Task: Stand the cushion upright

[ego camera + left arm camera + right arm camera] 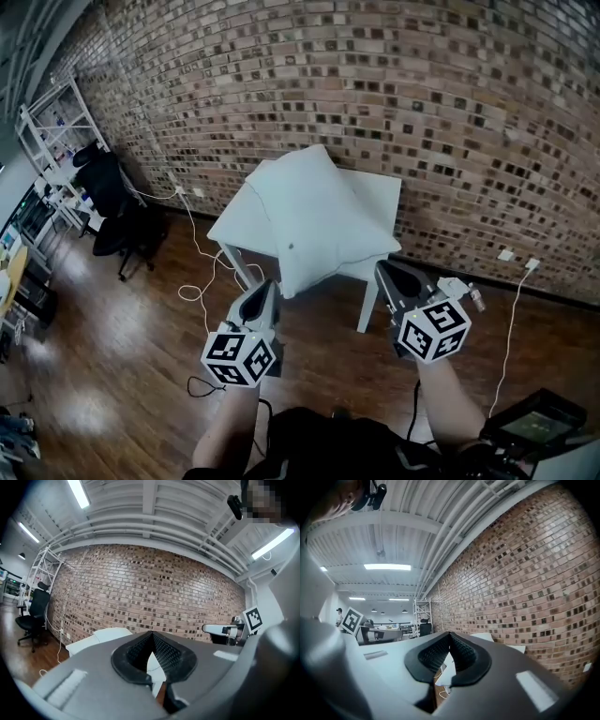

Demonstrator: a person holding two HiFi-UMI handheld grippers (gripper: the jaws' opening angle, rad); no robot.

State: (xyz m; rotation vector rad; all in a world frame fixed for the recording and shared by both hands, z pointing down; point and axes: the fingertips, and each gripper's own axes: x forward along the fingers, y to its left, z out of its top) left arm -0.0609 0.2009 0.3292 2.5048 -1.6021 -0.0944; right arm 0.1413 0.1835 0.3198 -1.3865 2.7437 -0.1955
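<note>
A white square cushion (314,211) lies flat on a small white table (377,191) against the brick wall, its near corner hanging over the table's front edge. My left gripper (268,285) is shut with nothing in it, just short of that near corner and to its left. My right gripper (382,268) is shut too and holds nothing, close to the cushion's right corner. In the left gripper view the shut jaws (152,633) point at the cushion (108,633), and the right gripper (219,629) shows at the side. The right gripper view shows shut jaws (450,633) beside the cushion's edge (481,636).
A brick wall (422,103) stands right behind the table. A black office chair (117,220) and white shelving (52,131) are at the left. White cables (202,281) trail over the wooden floor by the table's left legs; another cable (511,319) hangs from a wall socket at the right.
</note>
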